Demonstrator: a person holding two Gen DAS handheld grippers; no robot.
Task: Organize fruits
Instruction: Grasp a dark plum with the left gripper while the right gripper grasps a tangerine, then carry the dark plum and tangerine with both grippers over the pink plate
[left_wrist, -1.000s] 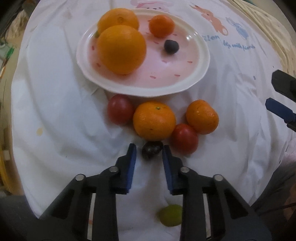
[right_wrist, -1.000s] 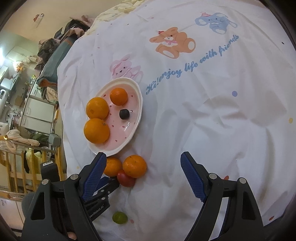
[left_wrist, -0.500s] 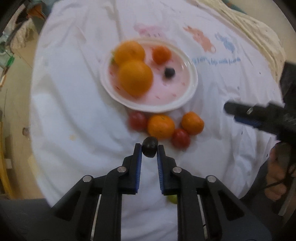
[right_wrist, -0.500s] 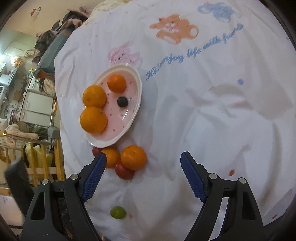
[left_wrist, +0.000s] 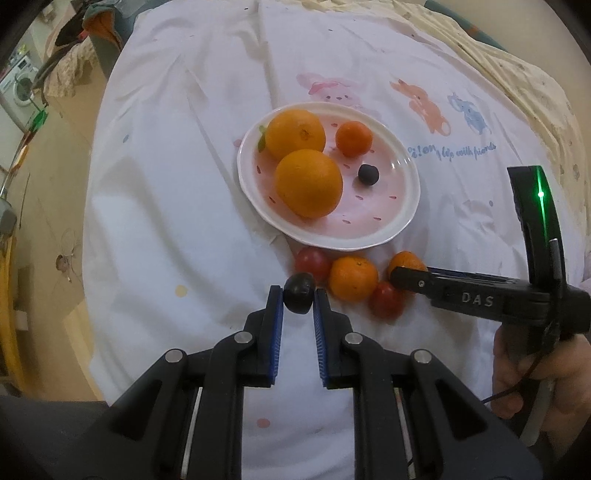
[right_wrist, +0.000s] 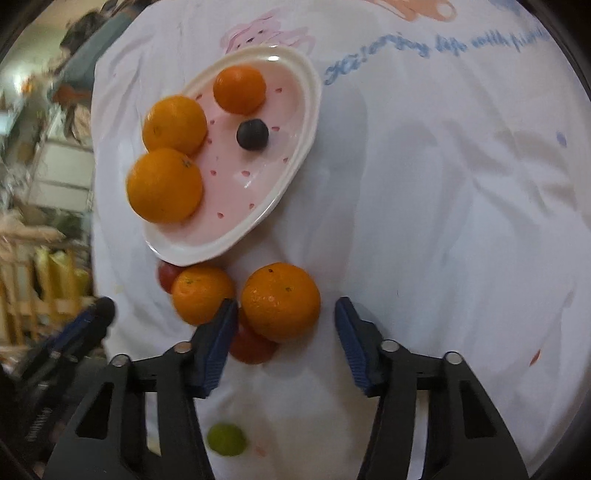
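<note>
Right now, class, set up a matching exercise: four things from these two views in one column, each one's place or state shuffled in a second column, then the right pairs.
Things
1. dark grape
2. blueberry
3. green fruit
4. right gripper

Places or states
A. alone on the cloth, nearest the right camera
B. on the pink plate
C. open around a mandarin
D. clamped by the left gripper

Pairs: 1-D, 2-B, 3-A, 4-C

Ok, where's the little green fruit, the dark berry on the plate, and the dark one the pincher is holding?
green fruit (right_wrist: 226, 439), right wrist view, its middle.
dark berry on the plate (left_wrist: 368, 174), left wrist view, its middle.
held dark fruit (left_wrist: 299, 293), left wrist view, its front, between the left gripper (left_wrist: 298, 300) fingers.
</note>
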